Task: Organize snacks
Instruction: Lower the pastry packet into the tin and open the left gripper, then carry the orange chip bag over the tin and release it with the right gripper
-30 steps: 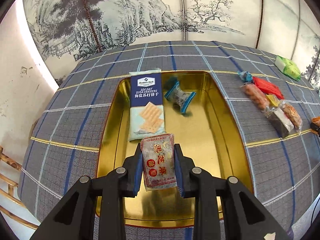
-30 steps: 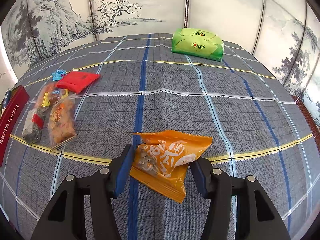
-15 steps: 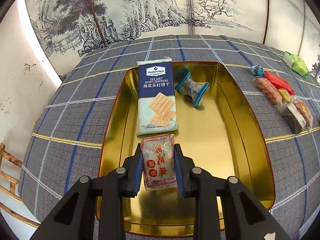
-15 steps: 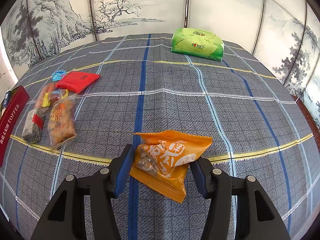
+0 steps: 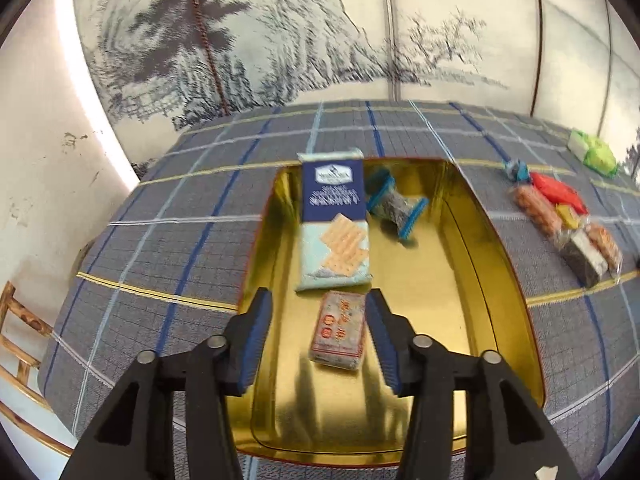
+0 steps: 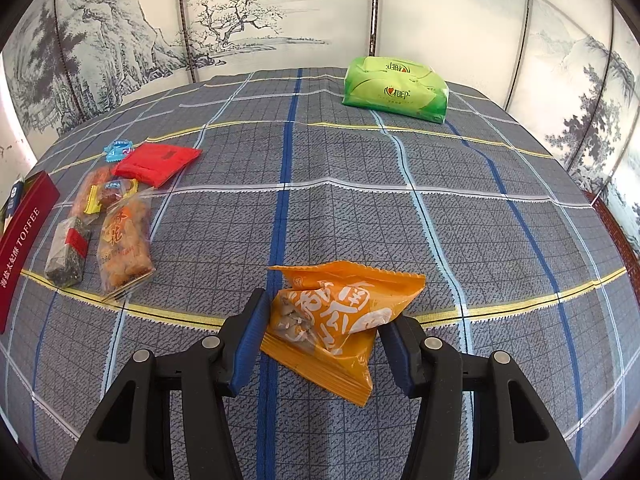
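The sorting looks partly done, judging by how things lie: three snacks are inside the gold tin (image 5: 492, 280) and a good many sit outside it on the plaid cloth (image 6: 320, 168). In the tin, the cracker pack (image 5: 334, 228) lies along the left side with its top end propped over the far rim, the blue-ended candy (image 5: 396, 206) rests just right of it toward the far wall, and the sesame bar (image 5: 340, 334) lies flat on the tin floor just nearer than the crackers. The left gripper (image 5: 320, 338) hangs over that bar with its jaws spread wide, holding nothing. The right gripper (image 6: 322, 336) has its jaws pressed on the orange packet (image 6: 340, 320), well right of the tin. To the tin's right, a cluster waits: red pouch (image 6: 158, 162), small blue candy (image 6: 118, 150), peanut brittle bag (image 6: 126, 240), dark seed bar (image 6: 66, 256) and others. The green tissue pack (image 6: 396, 90) sits far off.
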The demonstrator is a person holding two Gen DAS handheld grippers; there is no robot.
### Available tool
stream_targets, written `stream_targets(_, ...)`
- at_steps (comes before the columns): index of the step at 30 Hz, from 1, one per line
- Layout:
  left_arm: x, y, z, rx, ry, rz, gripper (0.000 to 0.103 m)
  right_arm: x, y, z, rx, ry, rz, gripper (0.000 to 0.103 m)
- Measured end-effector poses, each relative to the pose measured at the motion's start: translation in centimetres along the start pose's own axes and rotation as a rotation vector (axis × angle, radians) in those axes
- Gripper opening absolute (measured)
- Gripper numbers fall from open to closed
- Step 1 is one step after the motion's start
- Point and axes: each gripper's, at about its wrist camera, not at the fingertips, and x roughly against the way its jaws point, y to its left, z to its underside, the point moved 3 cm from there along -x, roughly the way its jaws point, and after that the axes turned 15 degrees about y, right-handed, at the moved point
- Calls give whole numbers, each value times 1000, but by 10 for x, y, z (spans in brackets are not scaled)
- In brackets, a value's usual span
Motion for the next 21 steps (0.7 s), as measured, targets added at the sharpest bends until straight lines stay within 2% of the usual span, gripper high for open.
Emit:
stream_targets(2,12,9,1,37,-50,-1,59,3,0,1,-5,-12,2,51)
stream_targets(5,25,19,4,63,-98,0,64,7,-1,6,-34,-20,-34,48)
stream_targets(10,34,26,11,75,-103,16,65,16,9,13,-44,-32,-63,45)
stream_targets(21,53,26,27,53,-126,38,65,58,65,13,47,-93,-121,44)
